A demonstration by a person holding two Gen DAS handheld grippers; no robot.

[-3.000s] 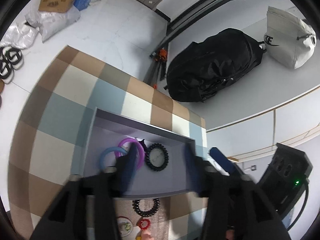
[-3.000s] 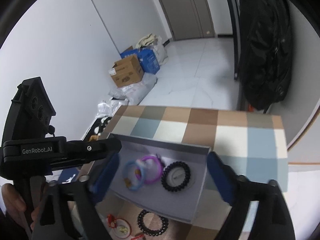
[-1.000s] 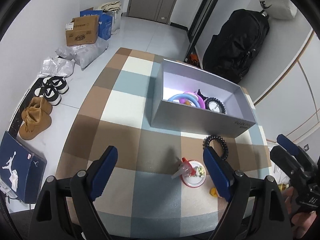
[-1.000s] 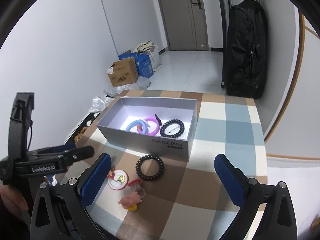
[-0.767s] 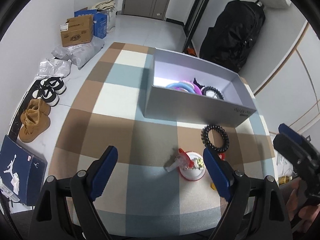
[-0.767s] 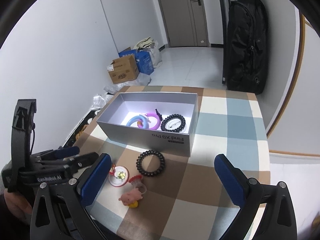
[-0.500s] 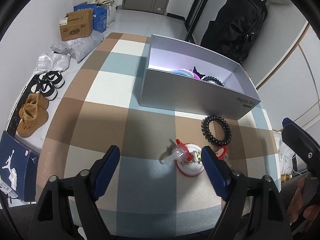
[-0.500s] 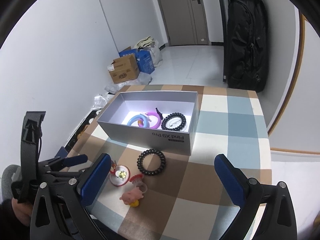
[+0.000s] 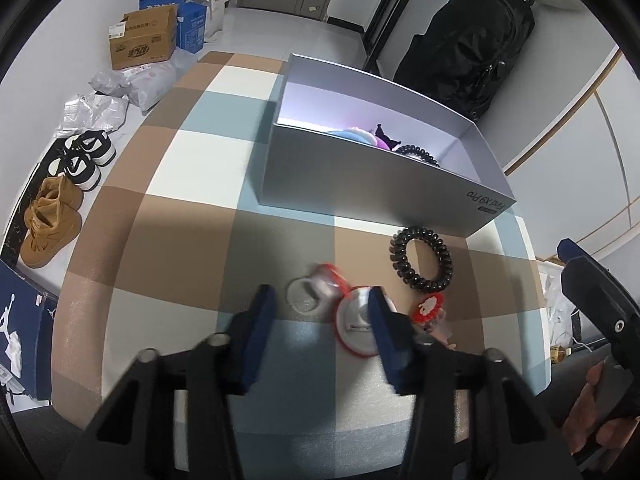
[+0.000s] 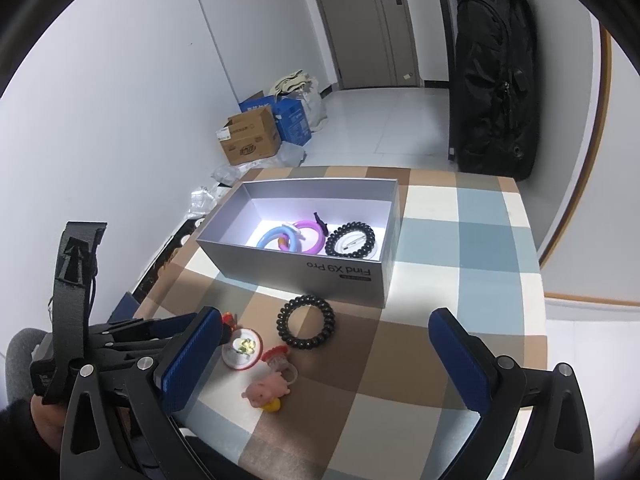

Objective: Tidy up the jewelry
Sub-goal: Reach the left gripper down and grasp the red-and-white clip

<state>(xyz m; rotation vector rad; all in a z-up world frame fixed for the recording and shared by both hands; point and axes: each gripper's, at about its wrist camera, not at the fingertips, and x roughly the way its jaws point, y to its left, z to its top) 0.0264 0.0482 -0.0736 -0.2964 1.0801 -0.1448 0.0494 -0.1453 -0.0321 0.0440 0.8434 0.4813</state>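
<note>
Since a moment ago the left gripper (image 9: 320, 312) has dropped toward the counter (image 9: 168, 208) and its jaws, wide apart before, are closing around the red-rimmed round trinket (image 9: 354, 320), which sits between the blue pads with its clear blurred part at about ten o'clock from it; whether the pads already press on it I cannot tell, and a gap still shows on the left pad's side. At two o'clock from that trinket lies the black spiral hair tie (image 9: 422, 260), loose on the checked cloth, just short of the grey box (image 9: 360, 192). Beside the trinket at three o'clock are a small red-and-white charm (image 9: 430, 308) and, seen better from the right wrist, a pink pig figure (image 10: 266, 392). Inside the box rest a blue ring (image 10: 276, 240), a purple ring (image 10: 310, 236) and another black spiral tie (image 10: 350, 242). Over the near edge the right gripper (image 10: 324, 356) hovers, its jaws spread wide with nothing between them, the person's hand (image 9: 592, 412) wrapped around its handle at four o'clock.
</note>
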